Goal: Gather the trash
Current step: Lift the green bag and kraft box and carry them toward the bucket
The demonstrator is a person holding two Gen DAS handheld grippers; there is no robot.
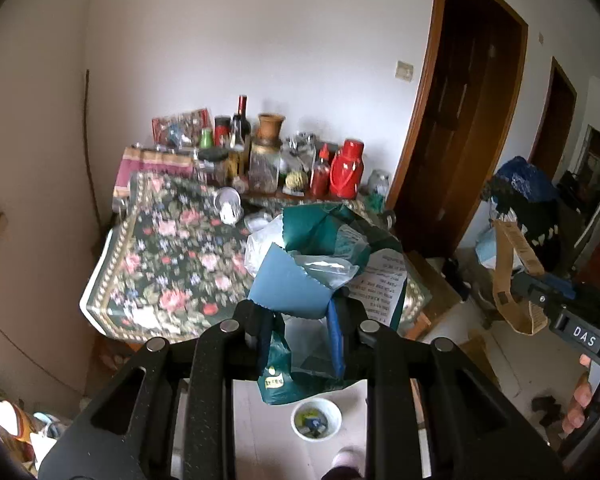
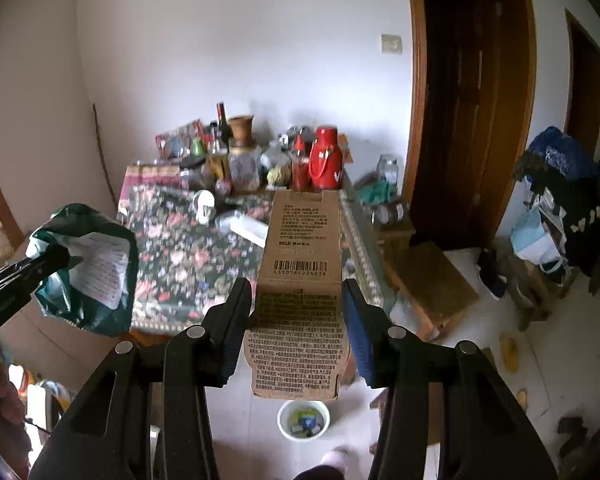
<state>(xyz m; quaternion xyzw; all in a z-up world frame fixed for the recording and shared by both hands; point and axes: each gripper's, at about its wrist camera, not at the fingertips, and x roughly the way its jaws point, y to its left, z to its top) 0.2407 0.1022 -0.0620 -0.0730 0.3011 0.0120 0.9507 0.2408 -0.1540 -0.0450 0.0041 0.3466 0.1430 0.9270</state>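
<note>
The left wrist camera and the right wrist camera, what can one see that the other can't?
Only the left wrist view shows the blue zigzag-edged flap of the crumpled green plastic bag pinched in the left hand-held gripper.

Only the right wrist view shows the barcode on the flattened brown cardboard box pinched in the right hand-held gripper.

Both show the flowered tablecloth, the red thermos jug and the white round bin on the floor.
</note>
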